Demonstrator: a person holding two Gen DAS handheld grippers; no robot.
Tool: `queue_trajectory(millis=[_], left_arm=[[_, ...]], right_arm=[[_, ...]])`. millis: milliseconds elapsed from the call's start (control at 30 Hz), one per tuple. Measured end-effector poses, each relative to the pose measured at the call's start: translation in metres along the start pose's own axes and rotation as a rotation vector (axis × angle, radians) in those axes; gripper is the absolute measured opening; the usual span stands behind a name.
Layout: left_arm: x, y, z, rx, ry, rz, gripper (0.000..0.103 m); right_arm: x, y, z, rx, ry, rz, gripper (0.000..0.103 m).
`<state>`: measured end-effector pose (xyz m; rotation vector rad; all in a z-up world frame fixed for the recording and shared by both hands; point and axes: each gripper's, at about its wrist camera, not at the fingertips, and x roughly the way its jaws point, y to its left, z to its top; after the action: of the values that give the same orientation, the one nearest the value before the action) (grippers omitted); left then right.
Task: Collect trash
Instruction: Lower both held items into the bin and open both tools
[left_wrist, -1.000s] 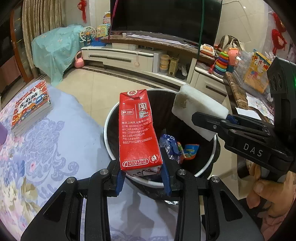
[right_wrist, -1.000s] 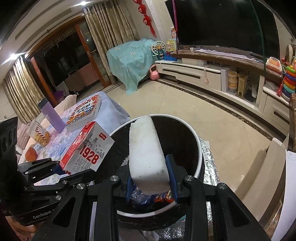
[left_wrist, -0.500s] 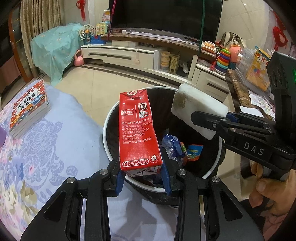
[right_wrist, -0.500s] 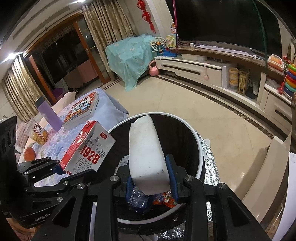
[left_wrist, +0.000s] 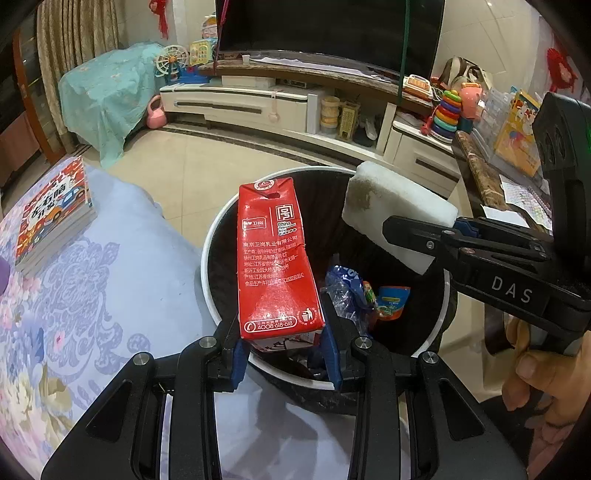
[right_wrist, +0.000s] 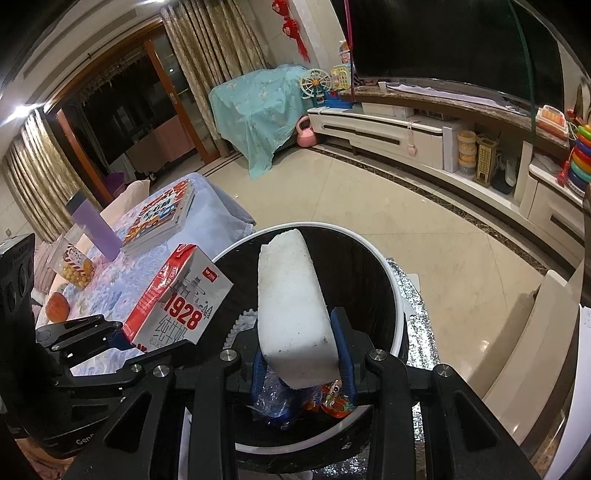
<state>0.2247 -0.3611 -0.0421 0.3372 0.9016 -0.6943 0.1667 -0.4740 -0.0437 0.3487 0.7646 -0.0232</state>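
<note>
Red carton (left_wrist: 275, 258) between left jaws

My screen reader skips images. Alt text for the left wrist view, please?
The left gripper holds a red milk carton over a black trash bin. Beside it, the right gripper holds a white foam block above the same bin.

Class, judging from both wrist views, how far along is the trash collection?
Done: wrappers already lie inside the bin. In hand: the left gripper clamps a red milk carton, the right gripper a white foam block, both above the bin. Left: releasing both.
</note>
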Motion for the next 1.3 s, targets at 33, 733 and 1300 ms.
queue_trajectory(millis=[33, 733, 1300], left_arm=[[0.000, 0.000, 0.000, 0.001, 0.001, 0.001, 0.032], [0.005, 0.000, 0.002, 0.000, 0.024, 0.000, 0.032], [-0.059, 0.024, -0.035, -0.118, -0.102, 0.063, 0.072]], right_arm=[[0.000, 0.000, 0.000, 0.000, 0.002, 0.002, 0.032], [0.003, -0.003, 0.001, 0.008, 0.015, 0.008, 0.034], [-0.030, 0.001, -0.002, 0.073, -0.055, 0.032, 0.075]])
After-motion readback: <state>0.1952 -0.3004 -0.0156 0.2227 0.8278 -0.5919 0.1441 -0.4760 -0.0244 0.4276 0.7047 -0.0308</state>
